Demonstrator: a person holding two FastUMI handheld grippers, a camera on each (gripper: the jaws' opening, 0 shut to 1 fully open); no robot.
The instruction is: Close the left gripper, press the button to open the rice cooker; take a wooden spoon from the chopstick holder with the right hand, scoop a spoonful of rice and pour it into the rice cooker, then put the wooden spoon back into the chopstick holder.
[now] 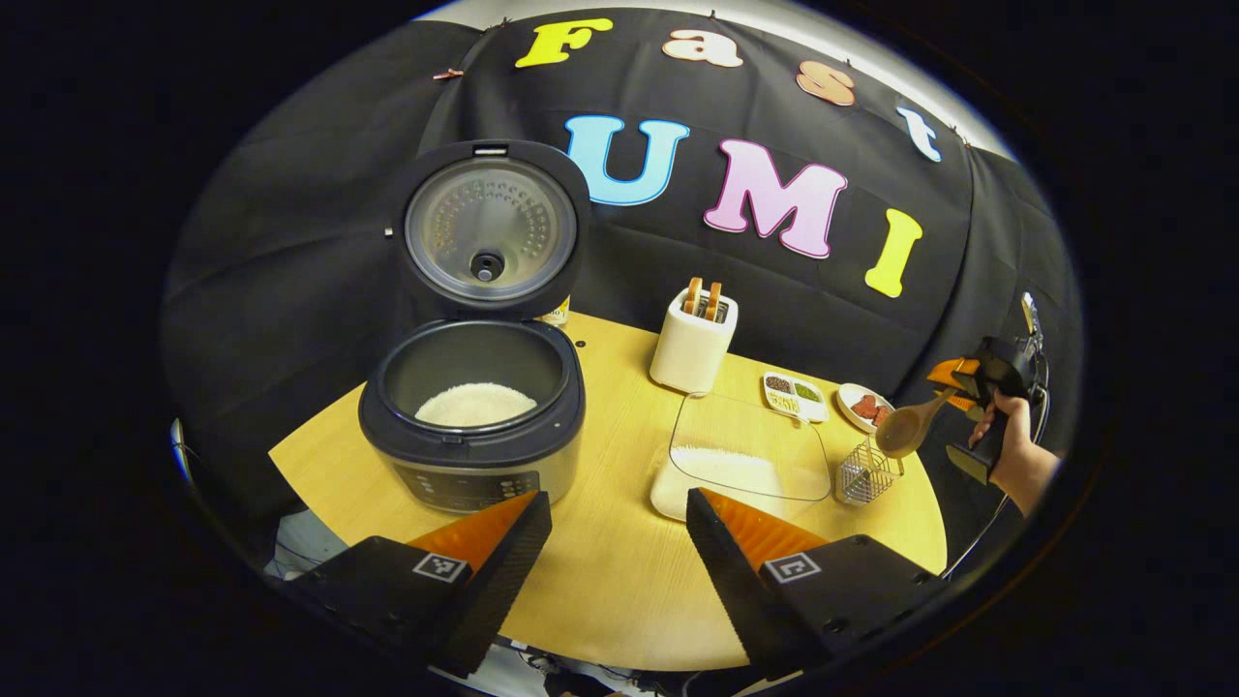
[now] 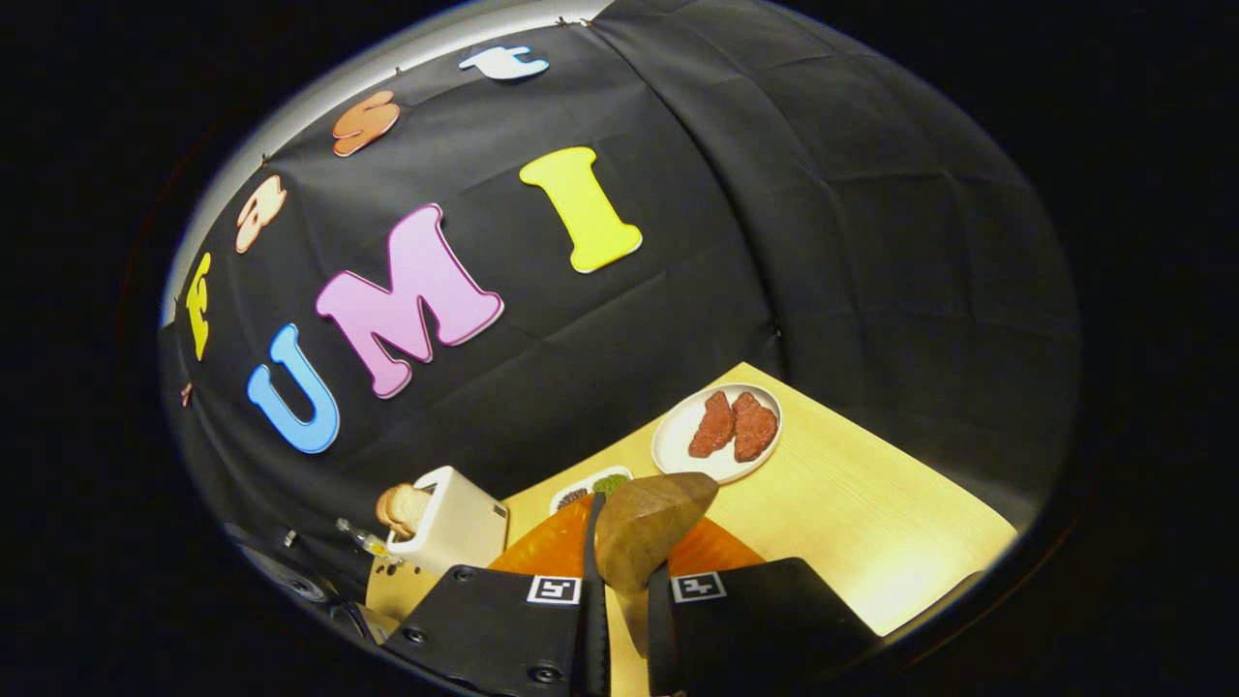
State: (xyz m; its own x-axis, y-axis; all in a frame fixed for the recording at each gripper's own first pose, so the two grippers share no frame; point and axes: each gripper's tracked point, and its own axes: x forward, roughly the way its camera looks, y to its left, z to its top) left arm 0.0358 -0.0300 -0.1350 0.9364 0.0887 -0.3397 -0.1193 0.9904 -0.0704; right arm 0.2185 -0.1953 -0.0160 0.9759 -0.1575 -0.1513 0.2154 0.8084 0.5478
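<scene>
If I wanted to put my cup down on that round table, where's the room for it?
The widest bare patch is the near edge of the table, in front of the rice cooker and the clear rice tray. A narrower strip runs between those two, up to the toaster. The right side is crowded: sauce dish, plate, wire holder.

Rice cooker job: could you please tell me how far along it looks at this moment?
Done: the rice cooker stands with its lid up and white rice inside. In hand: the right gripper is shut on the wooden spoon, held above the wire chopstick holder. I cannot tell whether the scoop has been poured yet. Left: returning the spoon to the holder. The left gripper hangs open.
</scene>
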